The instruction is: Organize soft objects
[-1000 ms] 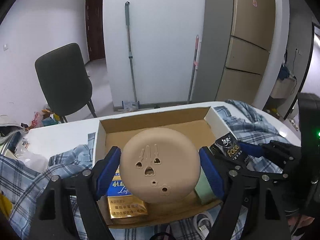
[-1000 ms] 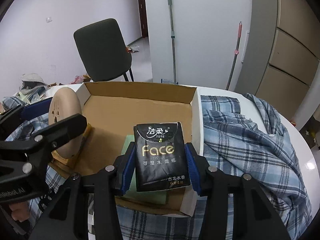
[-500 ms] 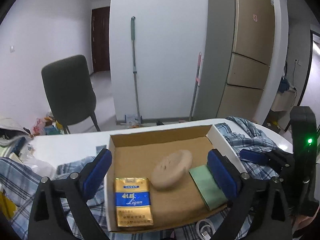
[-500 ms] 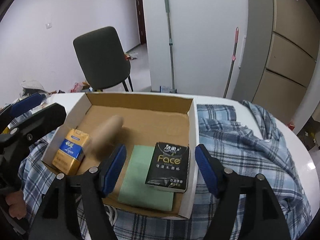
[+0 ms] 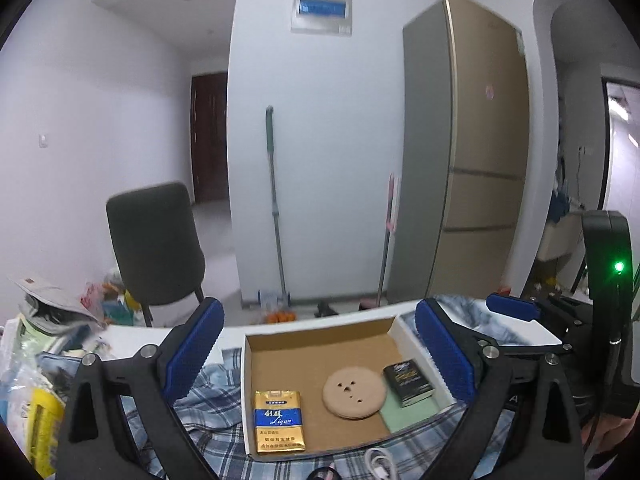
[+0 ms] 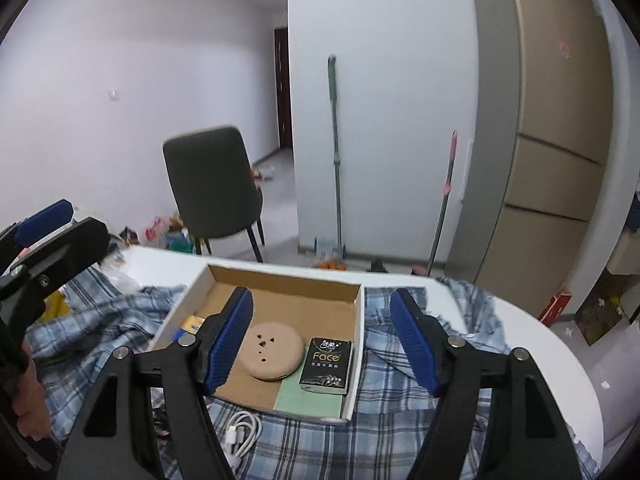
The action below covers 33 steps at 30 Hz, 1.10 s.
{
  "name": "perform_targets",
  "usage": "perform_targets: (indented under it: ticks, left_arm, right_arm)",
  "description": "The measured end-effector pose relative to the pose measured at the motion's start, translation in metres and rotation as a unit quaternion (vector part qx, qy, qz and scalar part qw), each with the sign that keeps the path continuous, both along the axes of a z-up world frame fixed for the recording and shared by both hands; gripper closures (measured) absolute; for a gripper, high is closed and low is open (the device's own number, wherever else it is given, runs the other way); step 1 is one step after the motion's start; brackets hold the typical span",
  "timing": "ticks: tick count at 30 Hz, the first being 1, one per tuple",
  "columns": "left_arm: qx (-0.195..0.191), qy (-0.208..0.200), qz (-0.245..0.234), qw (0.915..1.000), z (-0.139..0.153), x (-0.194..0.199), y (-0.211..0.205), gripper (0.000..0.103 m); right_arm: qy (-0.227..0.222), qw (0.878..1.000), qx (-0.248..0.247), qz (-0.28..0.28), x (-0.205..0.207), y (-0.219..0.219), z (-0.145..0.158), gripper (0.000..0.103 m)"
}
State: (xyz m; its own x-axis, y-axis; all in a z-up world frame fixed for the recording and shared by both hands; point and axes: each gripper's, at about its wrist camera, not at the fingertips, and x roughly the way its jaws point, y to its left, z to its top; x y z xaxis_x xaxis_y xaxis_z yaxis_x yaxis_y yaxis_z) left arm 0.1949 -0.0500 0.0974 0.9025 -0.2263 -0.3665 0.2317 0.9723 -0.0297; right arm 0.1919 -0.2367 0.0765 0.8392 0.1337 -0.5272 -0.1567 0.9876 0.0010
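An open cardboard box [image 5: 316, 334] [image 6: 280, 278] sits on a plaid cloth on the white table. Inside lie a round tan pad [image 5: 354, 395] [image 6: 273, 349], a black Face tissue pack [image 5: 408, 378] [image 6: 327, 365] on a green sheet [image 5: 408, 415] [image 6: 310, 400], and a gold and blue packet [image 5: 279, 420] [image 6: 193, 322]. My left gripper [image 5: 320, 354] is open and empty, raised above and behind the box. My right gripper [image 6: 326, 340] is open and empty, also raised above the box.
A white cable [image 6: 240, 434] [image 5: 378, 460] lies on the blue plaid cloth [image 6: 404, 424] in front of the box. Clutter [image 5: 36, 360] fills the table's left end. A dark chair [image 5: 156, 244], two mops and a fridge [image 5: 466, 160] stand beyond the table.
Both grippers opened and let go: the tan pad and the tissue pack now lie in the box. Both grippers then pulled back and up, away from the box.
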Motion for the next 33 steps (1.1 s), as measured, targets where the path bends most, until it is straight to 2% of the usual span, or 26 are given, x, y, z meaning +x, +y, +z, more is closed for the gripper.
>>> perform_targets:
  ticks: [3,7,9,13,19,25,28,31,33]
  left_arm:
    - [-0.008,-0.027,0.001,0.9996,0.018,-0.029,0.003,0.005]
    - [-0.025,-0.073,0.008,0.997,0.028,-0.074,0.007,0.005]
    - [-0.037,-0.078,0.002,0.9962,0.027,-0.094,0.008,0.005]
    - [-0.038,-0.084,0.0,0.9958,0.025,-0.123,0.01,0.005]
    - [-0.021,-0.102,0.004,0.9946,0.006,-0.158,0.012,0.003]
    - [-0.043,-0.096,0.017,0.9943,-0.029,-0.177,0.022,0.003]
    - [-0.04,-0.097,0.013,0.9944,-0.049,-0.178,0.021,0.0]
    - [-0.027,-0.106,0.01,0.9939,-0.066,-0.179,0.018,0.0]
    - [-0.019,-0.101,0.015,0.9946,-0.072,-0.175,0.015,0.0]
  right_arm:
    - [-0.033,0.999,-0.004,-0.005,-0.03,-0.003,0.017,0.033]
    - [-0.071,0.997,-0.004,-0.016,-0.065,-0.005,0.032,0.03]
    - [-0.079,0.997,0.003,-0.018,-0.08,-0.007,0.036,0.03]
    - [-0.101,0.995,0.005,-0.022,-0.109,-0.011,0.035,0.03]
    - [-0.11,0.993,-0.011,-0.035,-0.144,-0.014,0.003,0.029]
    - [-0.146,0.987,-0.022,-0.057,-0.167,-0.023,-0.042,0.026]
    - [-0.134,0.989,-0.012,-0.056,-0.164,-0.027,-0.054,0.026]
    - [-0.117,0.992,-0.013,-0.052,-0.158,-0.027,-0.06,0.016]
    - [-0.109,0.993,-0.012,-0.053,-0.155,-0.028,-0.063,0.0]
